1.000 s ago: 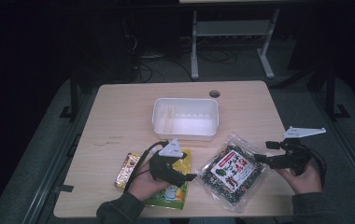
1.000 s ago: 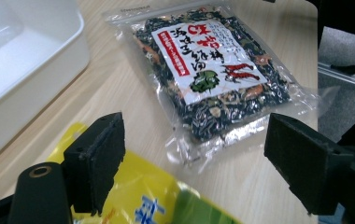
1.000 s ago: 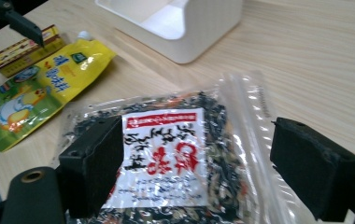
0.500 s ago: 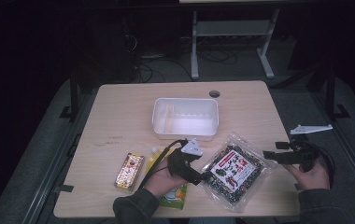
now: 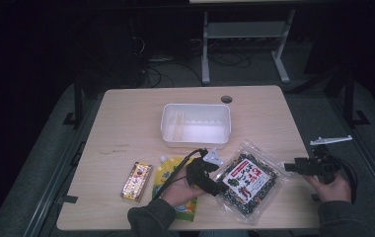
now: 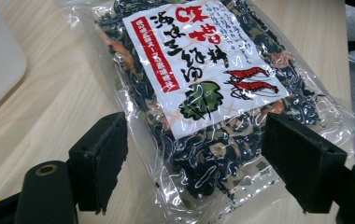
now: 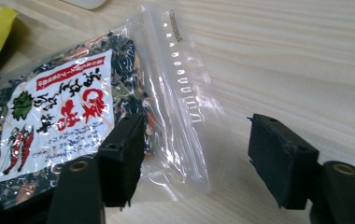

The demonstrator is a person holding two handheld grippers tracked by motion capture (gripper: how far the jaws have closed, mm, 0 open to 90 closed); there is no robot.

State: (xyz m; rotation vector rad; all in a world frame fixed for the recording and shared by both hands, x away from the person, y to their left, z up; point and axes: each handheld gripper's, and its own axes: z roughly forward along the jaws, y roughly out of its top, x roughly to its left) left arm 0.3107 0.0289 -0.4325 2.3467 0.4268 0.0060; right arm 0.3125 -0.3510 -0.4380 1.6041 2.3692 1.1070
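Note:
A clear bag of dark dried seaweed mix [image 5: 248, 181] with a white and red label lies flat on the table near its front edge. My left gripper [image 5: 221, 188] is at the bag's near left corner. In the left gripper view its jaws [image 6: 199, 163] stand open, with the bag's [image 6: 213, 93] end between them and neither pad pressing on it. My right gripper [image 5: 289, 168] is just right of the bag. Its jaws [image 7: 201, 161] have just been closing and are still open, with the bag's clear zip end [image 7: 180, 93] lying between them.
A white plastic tub [image 5: 195, 124] stands behind the bag at mid table. A yellow pouch [image 5: 168, 170] lies under the left forearm, and a brown snack bar [image 5: 137, 181] to its left. A cable hole [image 5: 226, 98] is near the far edge. The table's right edge is beside my right hand.
My left gripper has moved right, off the yellow pouch and onto the seaweed bag's corner. My right gripper has sunk toward the table beside the bag, its jaws narrower.

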